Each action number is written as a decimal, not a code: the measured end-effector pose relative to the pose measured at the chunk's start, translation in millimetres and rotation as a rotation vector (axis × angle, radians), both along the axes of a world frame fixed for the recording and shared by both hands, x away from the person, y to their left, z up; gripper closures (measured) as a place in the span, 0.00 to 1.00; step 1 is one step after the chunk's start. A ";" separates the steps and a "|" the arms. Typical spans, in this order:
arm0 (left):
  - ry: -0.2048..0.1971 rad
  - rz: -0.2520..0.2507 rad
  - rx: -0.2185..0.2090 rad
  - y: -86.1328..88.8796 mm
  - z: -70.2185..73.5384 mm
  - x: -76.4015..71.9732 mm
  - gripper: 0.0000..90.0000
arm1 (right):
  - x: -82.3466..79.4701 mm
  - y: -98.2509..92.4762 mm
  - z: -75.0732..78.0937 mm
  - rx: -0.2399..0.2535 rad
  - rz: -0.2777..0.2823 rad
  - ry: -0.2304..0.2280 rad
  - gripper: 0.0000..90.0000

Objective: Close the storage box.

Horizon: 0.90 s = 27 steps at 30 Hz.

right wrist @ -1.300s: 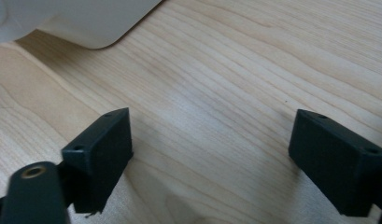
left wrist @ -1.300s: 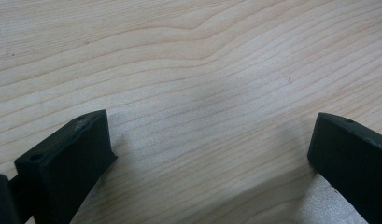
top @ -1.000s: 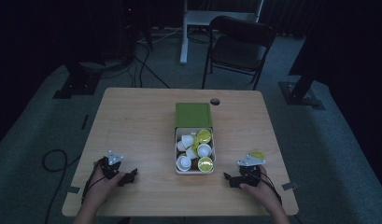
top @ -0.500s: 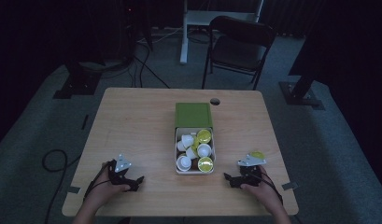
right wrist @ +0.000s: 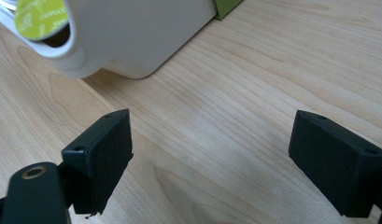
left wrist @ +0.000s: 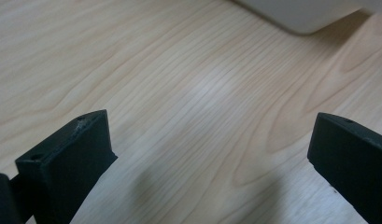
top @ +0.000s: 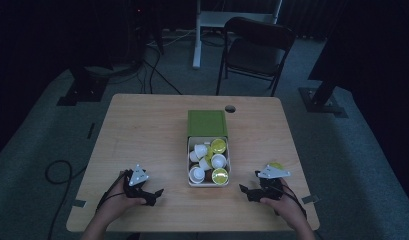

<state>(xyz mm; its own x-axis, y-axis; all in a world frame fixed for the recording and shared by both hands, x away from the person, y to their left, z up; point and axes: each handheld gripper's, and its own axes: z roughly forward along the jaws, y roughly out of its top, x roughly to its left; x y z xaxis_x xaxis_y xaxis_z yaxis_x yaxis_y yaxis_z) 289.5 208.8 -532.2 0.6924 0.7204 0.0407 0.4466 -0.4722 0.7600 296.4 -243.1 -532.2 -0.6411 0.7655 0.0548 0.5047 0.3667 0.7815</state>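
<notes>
High view: white box point(top: 209, 183) at table centre, its green lid point(top: 207, 123) lying just beyond it, touching the far end. Box holds a loose heap of small capsule cups point(top: 201, 162), some white side up, some showing yellow-green foil tops point(top: 220, 175). One more yellow-topped capsule point(top: 276, 166) seems to sit on the table just behind my right gripper point(top: 248, 190), partly hidden.

My left gripper point(top: 157, 192) is near the table's front edge, left of the box, jaws spread wide, nothing between them. In the left gripper view I see bare wood grain point(left wrist: 188, 93) between the pads and one rounded box corner point(left wrist: 300, 16) farther off.

Right gripper sits right of the box, jaws apart and empty; they have just been narrowing slightly. In the right gripper view the box wall point(right wrist: 142, 32) is near, a foil top point(right wrist: 39, 16) peeking over the rim.

Handling judgement: capsules look light, thin-walled, likely to dent under a hard squeeze; foil tops probably puncture easily. Tapered sides may slip. Best hold: across the body just under the rim, gentle pressure. Box itself looks light and smooth; it may slide if nudged.
</notes>
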 end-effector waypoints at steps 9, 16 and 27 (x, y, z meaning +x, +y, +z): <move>-0.040 -0.062 -0.049 -16.6 7.6 1.0 0.00 | -1.9 1.2 12.3 0.039 0.016 -0.030 0.15; -0.075 -0.101 -0.054 -29.6 15.6 1.7 0.00 | -1.6 3.4 19.0 0.070 0.029 -0.046 0.15; -0.127 -0.128 -0.112 -49.4 21.8 8.1 0.00 | 2.1 14.5 27.7 0.113 0.067 -0.071 0.15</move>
